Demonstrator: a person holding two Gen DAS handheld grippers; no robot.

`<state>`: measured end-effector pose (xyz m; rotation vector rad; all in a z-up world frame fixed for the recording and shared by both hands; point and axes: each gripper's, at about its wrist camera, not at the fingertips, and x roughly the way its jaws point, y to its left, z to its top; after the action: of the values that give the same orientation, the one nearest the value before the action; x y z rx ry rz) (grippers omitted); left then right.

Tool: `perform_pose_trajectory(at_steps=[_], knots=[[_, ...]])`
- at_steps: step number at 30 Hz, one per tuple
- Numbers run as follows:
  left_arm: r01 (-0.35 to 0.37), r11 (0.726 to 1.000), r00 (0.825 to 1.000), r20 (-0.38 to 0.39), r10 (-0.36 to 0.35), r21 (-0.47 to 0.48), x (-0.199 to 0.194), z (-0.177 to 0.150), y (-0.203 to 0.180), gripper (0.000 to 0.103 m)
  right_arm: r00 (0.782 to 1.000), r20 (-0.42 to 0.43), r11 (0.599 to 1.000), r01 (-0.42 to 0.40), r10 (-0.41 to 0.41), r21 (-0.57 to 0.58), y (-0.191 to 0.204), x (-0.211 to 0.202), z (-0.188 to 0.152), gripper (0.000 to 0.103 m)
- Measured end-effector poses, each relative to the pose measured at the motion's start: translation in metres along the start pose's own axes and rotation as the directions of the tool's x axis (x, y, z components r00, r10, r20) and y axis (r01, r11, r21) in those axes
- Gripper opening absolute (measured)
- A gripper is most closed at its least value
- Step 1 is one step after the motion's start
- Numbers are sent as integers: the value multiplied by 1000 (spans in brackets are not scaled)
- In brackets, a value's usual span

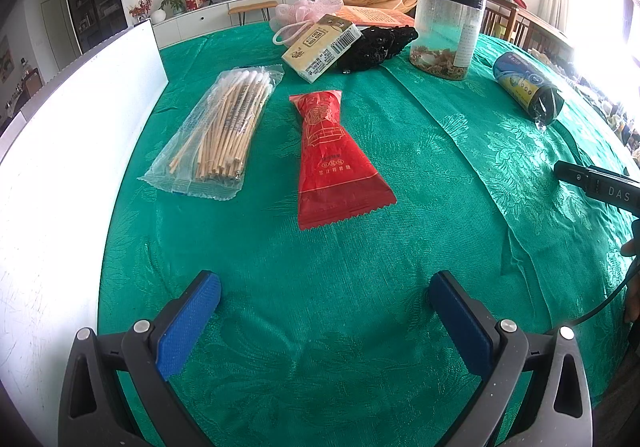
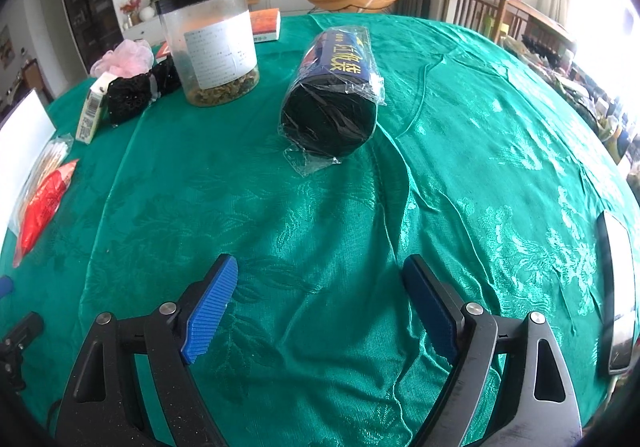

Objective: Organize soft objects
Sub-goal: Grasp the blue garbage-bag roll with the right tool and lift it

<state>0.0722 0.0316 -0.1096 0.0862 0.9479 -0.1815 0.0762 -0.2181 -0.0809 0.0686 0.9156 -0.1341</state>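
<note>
A big green tablecloth (image 2: 320, 207) covers the whole table. On it stands a tall clear jar (image 2: 208, 43) with a black lid. It is mostly empty, with a low layer of brown bits at the bottom. Just beside the jar lies a fat roll of dark bags (image 2: 332, 103) on its side, wrapped in crinkly clear plastic with a blue label. A see-through bag of cotton swabs (image 1: 224, 127) lies flat near the white board (image 1: 60, 167). Next to it, but apart, is a soft red packet (image 1: 332, 163), wide at the near end and pinched at the far end. The left gripper (image 1: 324, 307) has its jaws wide open over bare cloth. The right gripper (image 2: 320, 307) is wide open too, with nothing between its jaws.
</note>
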Motion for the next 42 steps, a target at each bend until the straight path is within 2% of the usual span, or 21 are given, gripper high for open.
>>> perform_pose_trajectory(at_steps=[23,26,27,29,30,32,35,36,38,40,42], knots=[[1,1000,1000,-1,-1,0,0,0,0,103,1000,1,1000,0,0,0,0,0,0,87],[28,1000,998,-60,-27,9,-1,4,1,103,1000,1,1000,0,0,0,0,0,-1,87],[57,998,996,-74,-57,-4,-3,7,2,102,1000,1,1000,-1,1,0,0,0,-1,87],[118,993,992,-49,-119,-28,-12,16,4,102,1000,1,1000,0,0,0,0,0,-1,87],[124,992,992,-32,-125,-33,-15,23,3,102,1000,1,1000,0,0,0,0,0,-1,87],[104,994,994,-23,-104,-19,-14,43,-3,102,1000,1,1000,0,0,0,0,0,-1,87],[24,1000,996,-81,-23,11,13,69,-14,101,1000,3,1000,-12,12,4,-1,-2,-1,87],[10,1000,995,-100,-9,4,23,73,-15,99,999,7,998,-48,48,28,-4,-5,0,87],[-11,1000,990,-140,8,-15,39,79,-15,86,987,74,984,-150,143,101,-18,-21,4,86],[-20,999,989,-149,15,-34,47,81,-16,83,985,125,975,-143,122,170,-32,-34,20,86],[-27,999,989,-145,22,-37,50,84,-18,81,987,118,976,-126,106,176,-37,-32,49,86]])
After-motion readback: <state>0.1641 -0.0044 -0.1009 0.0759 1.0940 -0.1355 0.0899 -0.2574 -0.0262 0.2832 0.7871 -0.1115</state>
